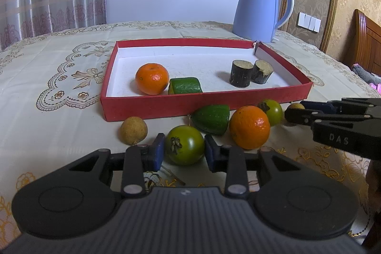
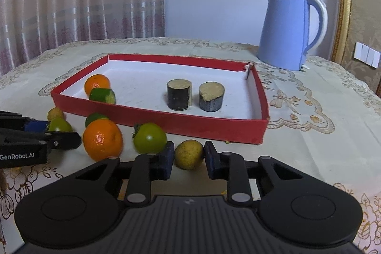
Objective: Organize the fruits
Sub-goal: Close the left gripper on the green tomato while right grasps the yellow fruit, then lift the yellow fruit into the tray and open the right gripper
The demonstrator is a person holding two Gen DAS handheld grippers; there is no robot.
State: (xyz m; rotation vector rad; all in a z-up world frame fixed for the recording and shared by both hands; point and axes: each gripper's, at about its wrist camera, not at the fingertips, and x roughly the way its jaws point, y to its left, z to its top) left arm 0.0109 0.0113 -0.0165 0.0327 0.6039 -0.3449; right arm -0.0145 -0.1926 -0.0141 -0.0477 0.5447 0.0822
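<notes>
A red tray (image 1: 147, 105) (image 2: 204, 125) holds an orange (image 1: 152, 78), a green fruit piece (image 1: 185, 85) and two dark cut cylinders (image 1: 241, 73). In front of it lie loose fruits. My left gripper (image 1: 184, 151) has its blue pads touching both sides of a green tomato (image 1: 184, 144) on the cloth. My right gripper (image 2: 189, 156) has its pads against a yellow-brown longan (image 2: 189, 154) on the cloth. Beside these lie an orange (image 1: 249, 126) (image 2: 102, 139), a second green tomato (image 1: 273, 111) (image 2: 149, 137), a green piece (image 1: 210, 118) and another longan (image 1: 133, 130).
A blue electric kettle (image 1: 258, 8) (image 2: 285, 30) stands behind the tray at the right. The embroidered tablecloth (image 1: 59, 77) covers the table. A curtain hangs at the back left. A wooden bed frame (image 1: 366, 42) is at the far right.
</notes>
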